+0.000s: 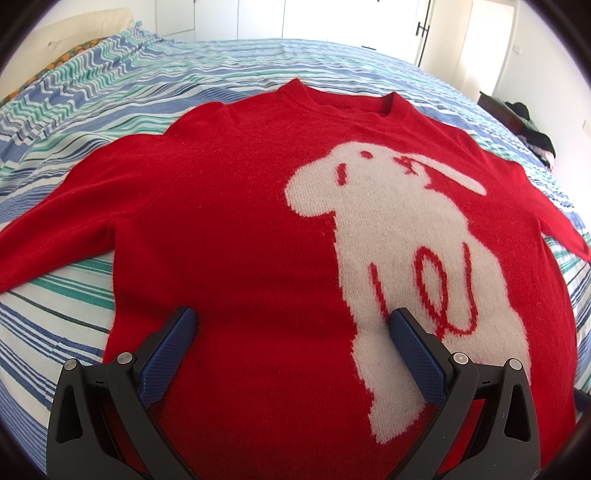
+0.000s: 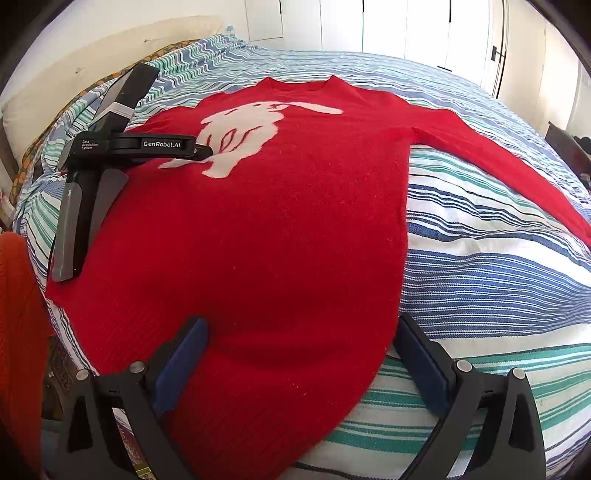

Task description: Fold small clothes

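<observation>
Gaping wide over red knit, the left gripper (image 1: 291, 317) had its jaws well apart with nothing between them but the sweater (image 1: 236, 229) lying underneath. Its blue pads (image 1: 173, 350) hung just above the lower body of the garment, the right one over the edge of the white rabbit (image 1: 406, 236) knitted into the front. Whether the tips touched the wool could not be told.

The right gripper (image 2: 301, 325) also stood spread, its jaws straddling the sweater's right lower edge: one blue pad (image 2: 181, 365) over red knit, the other over the striped bedspread (image 2: 480, 266) just beside the side seam. It held nothing.

From the right wrist view the left gripper (image 2: 205, 150) appeared from the side as a black tool marked GenRobot.AI, poised over the rabbit on the far side of the sweater.

The sweater lay flat and face up on the bed, collar (image 1: 343, 99) pointing away from both cameras, hem nearest them. Both sleeves were spread outward, one sleeve (image 1: 62, 218) running left in the left wrist view, the other sleeve (image 2: 491, 155) running right in the right wrist view.

Beyond the bed stood white closet doors (image 2: 399, 26), and an orange cloth (image 2: 18, 332) showed at the right view's left edge.
</observation>
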